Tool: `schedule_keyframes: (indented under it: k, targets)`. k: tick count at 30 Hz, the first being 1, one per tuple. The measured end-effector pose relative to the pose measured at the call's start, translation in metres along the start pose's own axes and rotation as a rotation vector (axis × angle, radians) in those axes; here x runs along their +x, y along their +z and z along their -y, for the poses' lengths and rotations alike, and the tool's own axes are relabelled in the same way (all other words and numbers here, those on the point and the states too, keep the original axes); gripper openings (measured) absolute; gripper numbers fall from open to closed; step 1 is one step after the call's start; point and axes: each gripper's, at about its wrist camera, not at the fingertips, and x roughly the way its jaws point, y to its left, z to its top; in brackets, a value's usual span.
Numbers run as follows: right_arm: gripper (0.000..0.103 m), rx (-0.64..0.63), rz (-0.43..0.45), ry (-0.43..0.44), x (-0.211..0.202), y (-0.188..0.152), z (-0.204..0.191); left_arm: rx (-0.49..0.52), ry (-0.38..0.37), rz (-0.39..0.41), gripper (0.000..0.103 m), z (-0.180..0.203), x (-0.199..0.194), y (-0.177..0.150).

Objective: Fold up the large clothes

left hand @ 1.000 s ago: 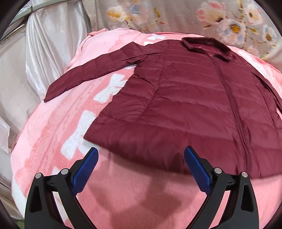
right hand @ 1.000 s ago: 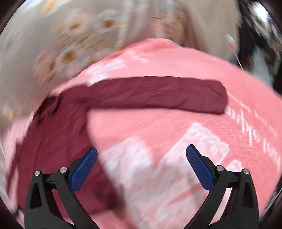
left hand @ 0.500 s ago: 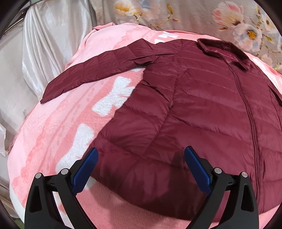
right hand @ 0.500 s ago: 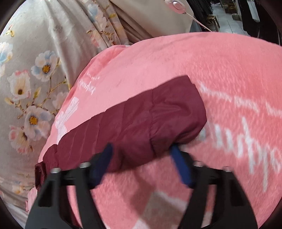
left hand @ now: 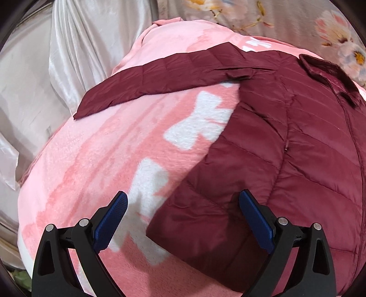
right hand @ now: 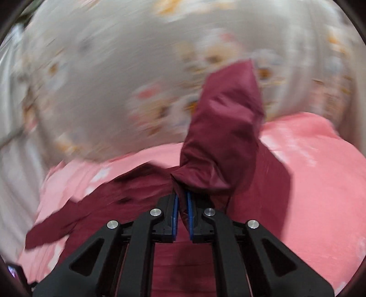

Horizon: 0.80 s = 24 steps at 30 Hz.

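A dark red quilted jacket (left hand: pixel 286 141) lies front up on a pink blanket (left hand: pixel 96 164), its left sleeve (left hand: pixel 160 80) stretched out to the left. My left gripper (left hand: pixel 183 217) is open and empty, hovering over the jacket's lower left hem corner. My right gripper (right hand: pixel 182 205) is shut on the cuff of the jacket's right sleeve (right hand: pixel 224 137) and holds it lifted above the jacket body (right hand: pixel 141 194). The right wrist view is blurred.
A floral cloth (left hand: pixel 286 20) hangs behind the bed. Shiny grey-white fabric (left hand: pixel 45 75) hangs at the left edge of the blanket. The blanket carries white letter shapes (left hand: pixel 199 121).
My right gripper has closed on the right sleeve's cuff and lifted it up and over toward the jacket body. My left gripper has moved forward and left, over the hem corner.
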Motion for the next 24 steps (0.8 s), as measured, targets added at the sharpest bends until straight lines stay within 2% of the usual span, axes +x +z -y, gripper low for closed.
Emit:
schedule_keyframes:
  k: [4, 6, 7, 10, 13, 15, 19, 22, 24]
  targets:
    - [0.010, -0.125, -0.116, 0.159, 0.050, -0.039, -0.084, -0.007, -0.005, 0.001, 0.096, -0.004, 0.002, 0.004]
    - [0.024, -0.155, -0.169, 0.225, 0.064, -0.063, -0.113, -0.014, -0.023, -0.008, 0.096, -0.005, 0.005, 0.010]
    - [0.034, -0.163, -0.178, 0.234, 0.061, -0.073, -0.122, -0.019, -0.032, -0.012, 0.096, -0.006, 0.007, 0.012]
    - [0.050, -0.174, -0.155, 0.265, 0.050, -0.080, -0.130, -0.037, -0.074, -0.026, 0.096, -0.006, 0.009, 0.023]
    - [0.059, -0.143, -0.101, 0.223, 0.025, -0.077, -0.103, -0.060, -0.146, -0.026, 0.096, -0.003, 0.007, 0.040]
    - [0.061, -0.083, -0.097, 0.181, 0.015, -0.076, -0.074, -0.069, -0.204, -0.023, 0.096, 0.004, 0.004, 0.052]
    - [0.063, 0.156, -0.110, 0.054, 0.005, -0.079, 0.015, -0.058, -0.370, -0.040, 0.096, 0.040, 0.003, 0.083]
    - [0.065, 0.398, -0.146, 0.015, 0.006, -0.093, 0.084, -0.045, -0.480, -0.102, 0.096, 0.073, 0.013, 0.101]
    - [0.066, 0.508, -0.150, 0.016, 0.009, -0.100, 0.114, -0.037, -0.501, -0.123, 0.096, 0.090, 0.021, 0.111]
